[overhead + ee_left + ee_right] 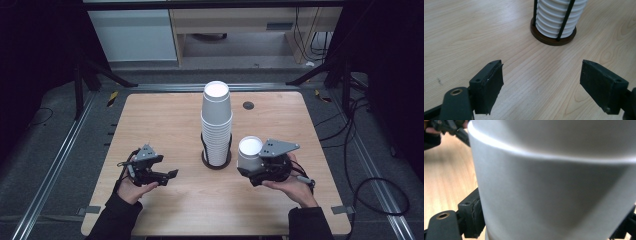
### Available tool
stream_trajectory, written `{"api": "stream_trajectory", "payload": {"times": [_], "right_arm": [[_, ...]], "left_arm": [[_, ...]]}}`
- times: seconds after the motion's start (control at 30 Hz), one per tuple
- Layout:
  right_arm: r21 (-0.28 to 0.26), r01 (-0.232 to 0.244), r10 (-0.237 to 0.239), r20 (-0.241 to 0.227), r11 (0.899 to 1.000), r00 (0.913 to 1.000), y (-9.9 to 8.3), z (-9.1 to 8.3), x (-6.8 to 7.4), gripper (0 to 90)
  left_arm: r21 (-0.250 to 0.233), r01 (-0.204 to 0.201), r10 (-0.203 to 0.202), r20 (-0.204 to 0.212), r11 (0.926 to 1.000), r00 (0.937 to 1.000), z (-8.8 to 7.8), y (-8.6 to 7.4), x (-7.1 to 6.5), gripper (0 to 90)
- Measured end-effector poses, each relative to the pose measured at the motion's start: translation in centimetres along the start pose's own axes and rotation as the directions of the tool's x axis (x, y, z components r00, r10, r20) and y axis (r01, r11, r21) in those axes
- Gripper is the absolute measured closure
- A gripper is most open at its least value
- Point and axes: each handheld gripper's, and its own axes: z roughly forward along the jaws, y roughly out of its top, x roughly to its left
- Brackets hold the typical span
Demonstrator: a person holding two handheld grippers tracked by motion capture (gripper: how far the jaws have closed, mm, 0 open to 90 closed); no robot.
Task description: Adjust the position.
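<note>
A tall stack of white paper cups [216,122] stands upside down in a holder with a dark round base [216,164] and thin black rods, mid-table. To its right a single white cup [249,151], bottom up, sits between the jaws of my right gripper [250,169], which is shut on it. Close up, that cup [554,187] spans the right gripper [549,222]. My left gripper [167,177] is left of the stack, low over the wood, open with nothing in it. Its jaws [541,85] stand wide apart, facing the stack [557,17] and base [552,40].
The wooden table [165,115] has a small black grommet [248,105] behind the stack. Metal rails [55,165] run along both sides of the table. Cables [380,185] lie on the floor to the right. The left gripper [449,127] shows far off behind the held cup.
</note>
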Motion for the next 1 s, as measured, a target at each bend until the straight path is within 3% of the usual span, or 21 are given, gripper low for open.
{"api": "stream_trajectory", "payload": {"times": [0.17,0.5,1.0], "right_arm": [[0.026,0.031,-0.03,-0.047,0.999,0.9985,-0.2,0.9,0.6,12.6],[0.094,0.118,-0.106,-0.125,0.989,0.9865,0.0,3.3,2.4,12.6],[0.153,0.176,-0.149,-0.173,0.972,0.9735,-0.1,5.9,3.4,12.7]], "left_arm": [[-0.003,-0.019,0.02,0.027,0.9998,0.9995,0.0,0.3,-0.6,18.2],[-0.005,-0.063,0.063,0.093,0.998,0.9937,-0.1,0.8,-2.0,17.7],[-0.025,-0.142,0.144,0.189,0.9896,0.9714,-0.3,1.7,-4.5,17.1]]}}
